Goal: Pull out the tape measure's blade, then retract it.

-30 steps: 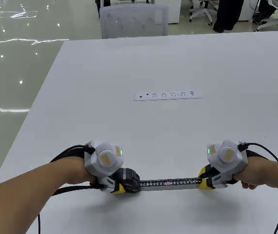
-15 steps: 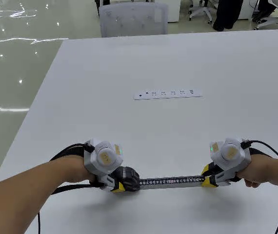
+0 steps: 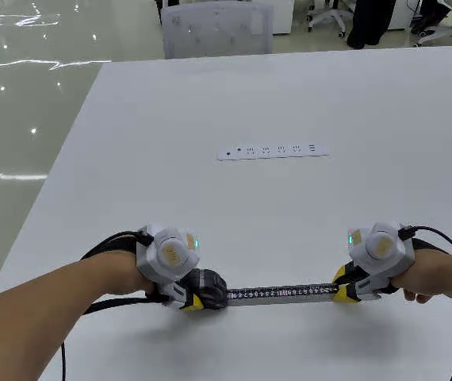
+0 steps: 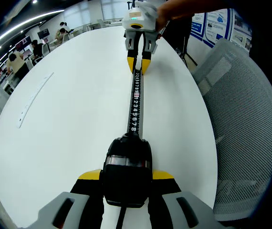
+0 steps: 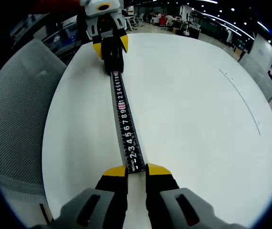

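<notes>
Head view: right gripper [image 3: 340,287] fingers pinch the blade [image 3: 281,294] tip, left gripper [image 3: 200,296] fingers clamp the tape measure case [image 3: 211,287]; we risk snap-back if either slips.

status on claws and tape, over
Left claw shut on tape measure. Right claw shut on blade tip, blade drawn out along table. Power strip well away from it.

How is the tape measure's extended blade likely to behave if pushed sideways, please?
The blade runs straight between the case and right gripper, so probably stiff lengthwise. Thin and narrow, it would likely flex or buckle if pushed sideways.
</notes>
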